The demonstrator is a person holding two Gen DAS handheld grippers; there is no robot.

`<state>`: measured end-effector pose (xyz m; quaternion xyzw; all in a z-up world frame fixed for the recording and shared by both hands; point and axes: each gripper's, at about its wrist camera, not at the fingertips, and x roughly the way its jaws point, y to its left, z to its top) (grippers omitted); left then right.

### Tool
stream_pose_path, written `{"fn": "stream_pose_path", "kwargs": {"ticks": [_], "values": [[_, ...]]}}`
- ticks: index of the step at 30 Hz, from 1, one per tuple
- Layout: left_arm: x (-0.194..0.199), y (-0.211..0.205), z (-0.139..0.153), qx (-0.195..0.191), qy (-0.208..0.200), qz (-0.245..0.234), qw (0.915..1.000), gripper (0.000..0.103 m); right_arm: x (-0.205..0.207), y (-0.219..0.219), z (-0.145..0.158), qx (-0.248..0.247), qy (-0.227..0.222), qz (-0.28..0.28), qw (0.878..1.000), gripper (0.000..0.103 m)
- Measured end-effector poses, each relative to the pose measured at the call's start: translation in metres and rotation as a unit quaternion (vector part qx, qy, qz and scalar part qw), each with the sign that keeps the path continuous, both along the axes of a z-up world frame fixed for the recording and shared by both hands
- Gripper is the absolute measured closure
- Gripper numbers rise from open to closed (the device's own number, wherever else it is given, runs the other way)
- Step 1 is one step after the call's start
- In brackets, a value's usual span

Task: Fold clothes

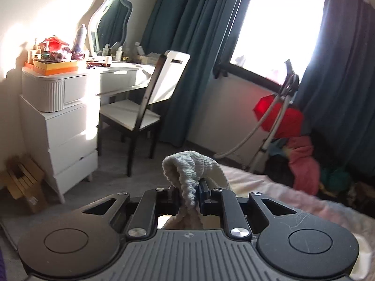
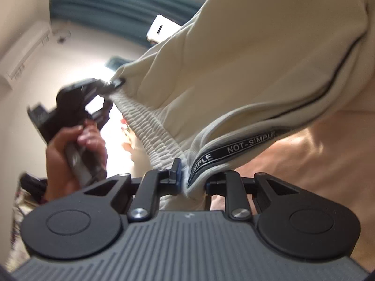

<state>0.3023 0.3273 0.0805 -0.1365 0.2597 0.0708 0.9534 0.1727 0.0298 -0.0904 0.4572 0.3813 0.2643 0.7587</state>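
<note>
The cream garment [image 2: 246,58] hangs stretched between both grippers, filling the space ahead of and above the right gripper [image 2: 193,178], over the pink bed [image 1: 269,185]. That gripper is clenched on the waist edge beside a black band reading NOT-SIMPLE [image 2: 236,148]. The left gripper [image 1: 188,197], held in a hand [image 2: 70,149], is clamped on the ribbed waistband [image 1: 187,171], which bunches up just ahead of its fingers.

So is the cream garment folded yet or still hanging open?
Not folded: the cream garment hangs spread, its ribbed waistband stretched between both hand-held grippers.
</note>
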Motion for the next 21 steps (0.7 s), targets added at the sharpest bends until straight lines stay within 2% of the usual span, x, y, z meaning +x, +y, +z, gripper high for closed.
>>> {"fn": "stream_pose_path", "kwargs": {"ticks": [4,7,9,11,12,13,14,15,16,17,21], "values": [[0.024,0.019,-0.068,-0.003,0.056,0.023,0.9982,0.083,0.017,0.029,-0.032,-0.055,0.028,0.034,0.997,0.08],[0.024,0.025,-0.095,-0.012,0.07,0.027,0.9971,0.078,0.015,0.031,-0.033,-0.081,0.01,0.051,0.995,0.079],[0.02,0.027,-0.096,-0.017,0.075,0.034,0.9964,0.069,0.013,0.032,-0.025,-0.102,-0.001,0.07,0.992,0.078],[0.012,0.025,-0.089,-0.015,0.075,0.033,0.9965,0.049,0.008,0.036,-0.02,-0.116,-0.007,0.087,0.989,0.077],[0.005,0.023,-0.085,-0.009,0.074,0.026,0.9969,0.042,0.006,0.033,-0.016,-0.117,-0.006,0.093,0.989,0.073],[-0.002,0.02,-0.08,-0.002,0.071,0.021,0.9972,0.029,0.004,0.03,-0.013,-0.117,-0.005,0.099,0.988,0.07],[-0.011,0.016,-0.075,0.009,0.065,0.02,0.9977,0.02,0.001,0.025,-0.007,-0.116,-0.005,0.107,0.988,0.055],[-0.021,0.011,-0.07,0.02,0.056,0.017,0.9981,0.017,-0.006,0.02,-0.001,-0.119,-0.013,0.111,0.987,0.034],[-0.033,0.003,-0.063,0.029,0.045,0.011,0.9985,0.015,-0.015,0.014,0.007,-0.127,-0.031,0.111,0.985,0.026],[-0.045,-0.004,-0.057,0.036,0.035,0.004,0.9987,0.014,-0.024,0.008,0.016,-0.135,-0.051,0.111,0.983,0.023],[-0.102,-0.054,-0.035,0.062,-0.001,-0.028,0.9977,0.012,-0.063,-0.03,0.058,-0.18,-0.135,0.103,0.969,0.025]]}}
